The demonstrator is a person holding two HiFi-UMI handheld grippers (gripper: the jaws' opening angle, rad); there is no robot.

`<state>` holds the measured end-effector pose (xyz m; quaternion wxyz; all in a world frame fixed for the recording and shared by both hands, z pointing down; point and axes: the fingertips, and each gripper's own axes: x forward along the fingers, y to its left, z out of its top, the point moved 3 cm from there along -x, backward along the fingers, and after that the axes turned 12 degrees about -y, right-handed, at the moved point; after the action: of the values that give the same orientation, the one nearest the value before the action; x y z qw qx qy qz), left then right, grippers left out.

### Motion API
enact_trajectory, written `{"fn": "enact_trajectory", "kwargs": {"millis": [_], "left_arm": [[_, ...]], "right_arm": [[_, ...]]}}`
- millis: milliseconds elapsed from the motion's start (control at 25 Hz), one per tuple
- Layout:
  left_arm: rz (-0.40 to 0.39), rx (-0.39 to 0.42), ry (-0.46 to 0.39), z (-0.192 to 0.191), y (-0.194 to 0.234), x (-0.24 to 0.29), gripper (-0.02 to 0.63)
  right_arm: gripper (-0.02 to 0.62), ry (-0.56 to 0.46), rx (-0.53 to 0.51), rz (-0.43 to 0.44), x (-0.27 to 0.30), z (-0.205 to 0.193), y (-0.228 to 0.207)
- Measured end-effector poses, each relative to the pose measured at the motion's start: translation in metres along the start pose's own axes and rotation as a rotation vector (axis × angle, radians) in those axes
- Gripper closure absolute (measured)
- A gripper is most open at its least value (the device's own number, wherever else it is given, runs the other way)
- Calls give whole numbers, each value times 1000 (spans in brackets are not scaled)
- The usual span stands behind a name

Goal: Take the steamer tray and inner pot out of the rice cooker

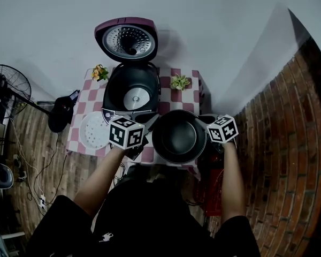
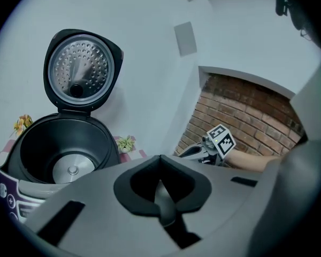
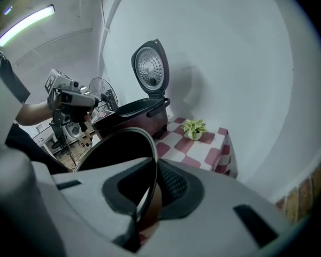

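Note:
The dark inner pot hangs outside the rice cooker, over the table's front right part. My right gripper is shut on the pot's right rim; in the right gripper view the rim runs between the jaws. My left gripper is beside the pot's left rim, with its jaws shut and nothing between them. The cooker stands open with its lid up, and the bare heating plate shows inside. A white steamer tray lies on the table left of the cooker.
The small table has a pink checked cloth, with a potted plant at the back right and flowers at the back left. A white wall is behind it. A fan stands at the left and brick is at the right.

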<state>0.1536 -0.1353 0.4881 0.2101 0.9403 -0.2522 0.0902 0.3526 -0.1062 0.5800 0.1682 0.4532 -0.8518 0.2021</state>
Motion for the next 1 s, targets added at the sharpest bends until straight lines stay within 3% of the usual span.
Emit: {"fn": "enact_trajectory", "kwargs": {"millis": [720, 1000], "left_arm": [[70, -44, -60, 7, 31, -16, 603], [142, -65, -120, 10, 41, -34, 603]], "right_arm": [[560, 69, 16, 17, 33, -13, -33], [519, 64, -49, -3, 28, -7, -30]]}}
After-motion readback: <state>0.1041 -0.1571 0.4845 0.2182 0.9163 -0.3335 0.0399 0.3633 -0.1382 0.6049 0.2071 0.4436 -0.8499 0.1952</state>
